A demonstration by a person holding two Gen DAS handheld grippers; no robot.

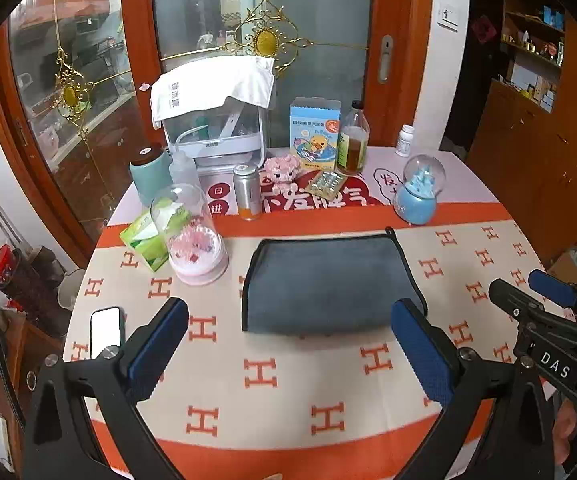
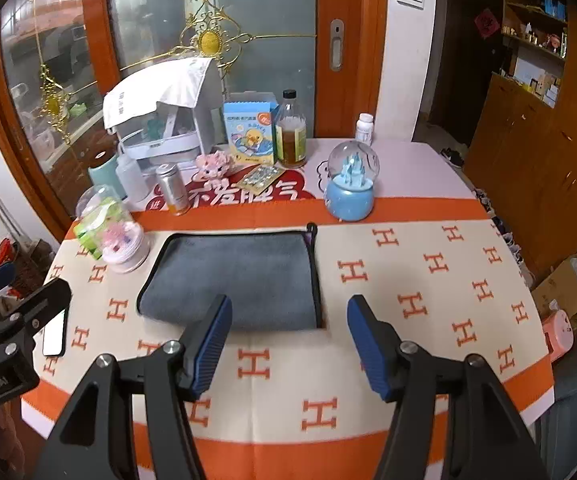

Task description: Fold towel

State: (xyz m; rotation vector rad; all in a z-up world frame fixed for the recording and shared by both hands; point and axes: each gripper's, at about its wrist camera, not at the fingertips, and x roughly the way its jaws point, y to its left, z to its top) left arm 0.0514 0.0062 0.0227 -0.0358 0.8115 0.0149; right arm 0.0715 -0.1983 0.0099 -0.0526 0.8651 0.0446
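A grey towel (image 1: 328, 284) with black trim lies folded flat on the orange and cream tablecloth (image 1: 280, 392); it also shows in the right wrist view (image 2: 240, 276). My left gripper (image 1: 288, 344) is open and empty, held above the cloth just in front of the towel's near edge. My right gripper (image 2: 288, 340) is open and empty, in front of the towel's near right corner. The right gripper also shows at the right of the left wrist view (image 1: 540, 292), and the left gripper at the left of the right wrist view (image 2: 4, 292).
A phone (image 1: 106, 330) lies at the left. A pink glass dome (image 1: 192, 236), a tissue pack (image 1: 144, 236), a can (image 1: 247, 190), a blue snow globe (image 1: 420, 190), a bottle (image 1: 353, 140) and a box (image 1: 314, 136) stand behind the towel. The table's edge is near.
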